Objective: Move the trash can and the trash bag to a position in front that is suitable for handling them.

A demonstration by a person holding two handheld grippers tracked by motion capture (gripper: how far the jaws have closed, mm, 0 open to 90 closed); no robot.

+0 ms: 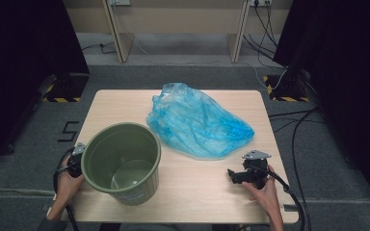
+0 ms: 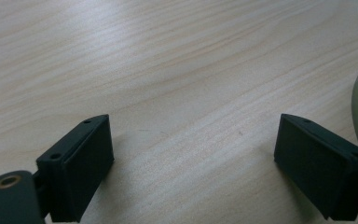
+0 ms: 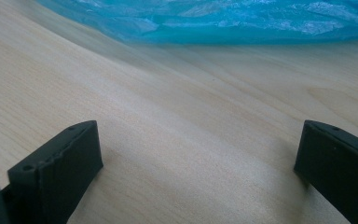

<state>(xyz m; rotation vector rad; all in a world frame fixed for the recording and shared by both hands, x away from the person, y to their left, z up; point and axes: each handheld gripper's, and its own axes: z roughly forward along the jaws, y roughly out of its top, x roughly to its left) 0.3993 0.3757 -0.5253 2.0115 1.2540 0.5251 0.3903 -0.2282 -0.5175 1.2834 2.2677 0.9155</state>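
Two tongs gape empty — left tongs (image 2: 193,154), right tongs (image 3: 198,163) — one bucket (image 1: 121,162), one bag (image 1: 197,120).

Grey carpet floor (image 1: 183,77), black curtains (image 1: 24,38) both sides, wood desk legs (image 1: 117,33) at back, cables (image 1: 289,120) on floor rt.

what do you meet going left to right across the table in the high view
left gripper → green bucket → blue plastic bag → right gripper
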